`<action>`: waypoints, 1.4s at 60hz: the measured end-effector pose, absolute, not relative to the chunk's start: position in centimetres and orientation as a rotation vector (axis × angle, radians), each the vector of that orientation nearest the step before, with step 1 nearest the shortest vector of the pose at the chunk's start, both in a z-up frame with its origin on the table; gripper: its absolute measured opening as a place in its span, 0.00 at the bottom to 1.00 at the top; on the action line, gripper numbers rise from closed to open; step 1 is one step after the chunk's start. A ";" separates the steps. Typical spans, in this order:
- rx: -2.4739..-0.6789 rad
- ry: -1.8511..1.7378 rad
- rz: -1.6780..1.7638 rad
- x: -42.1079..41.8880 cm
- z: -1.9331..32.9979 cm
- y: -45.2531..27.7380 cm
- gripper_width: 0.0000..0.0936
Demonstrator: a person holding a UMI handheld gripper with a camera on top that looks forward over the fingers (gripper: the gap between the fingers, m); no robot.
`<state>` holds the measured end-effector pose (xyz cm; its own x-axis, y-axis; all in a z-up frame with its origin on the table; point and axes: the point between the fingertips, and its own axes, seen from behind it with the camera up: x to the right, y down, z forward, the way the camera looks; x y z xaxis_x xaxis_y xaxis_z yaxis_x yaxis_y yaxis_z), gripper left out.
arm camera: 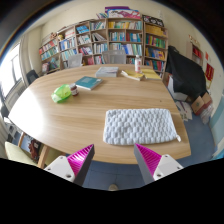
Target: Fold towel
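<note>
A light grey waffle-textured towel (141,126) lies flat on the round wooden table (60,118), near its near edge. It looks like a folded rectangle. My gripper (114,160) hovers above the table's near edge, just short of the towel. Its two fingers with magenta pads (78,158) are spread wide apart and hold nothing. The towel lies just ahead of the fingers, a little toward the right one.
On the far part of the table lie a green object (63,93), a blue book (88,83), papers (108,71), a cup (138,64) and a yellow item (146,72). Bookshelves (110,40) line the back wall. A dark chair (185,72) stands at the right.
</note>
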<state>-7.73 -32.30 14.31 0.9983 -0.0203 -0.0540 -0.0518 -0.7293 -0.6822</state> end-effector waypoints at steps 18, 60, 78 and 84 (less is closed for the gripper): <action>-2.408 -0.151 0.079 -11.7 6.2 -18.8 0.87; -2.522 -0.048 -0.151 -6.2 -2.4 -15.9 0.04; -2.390 0.081 -0.091 -3.8 5.9 -15.6 0.03; -2.325 0.187 -0.049 0.5 9.9 -15.9 0.03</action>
